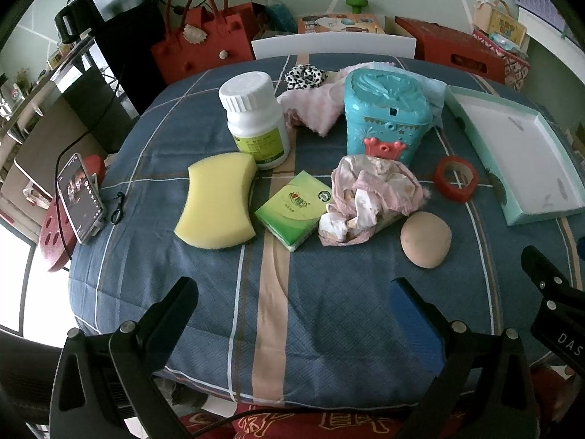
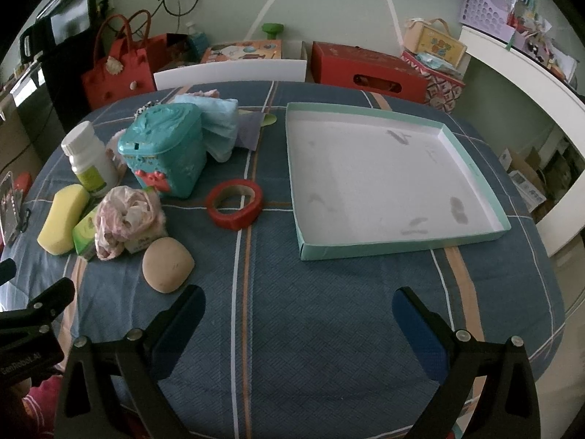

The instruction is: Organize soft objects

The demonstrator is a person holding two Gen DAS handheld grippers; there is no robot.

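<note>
Both grippers, left and right, hang over the near edge of the desk, jaws released and holding nothing. "DAS" reads on the right gripper's body, "GenRobot.AI" on the left's. Beyond lie a yellow sponge, a crumpled pink cloth and a beige pad, grouped left of the shallow white tray.
</note>
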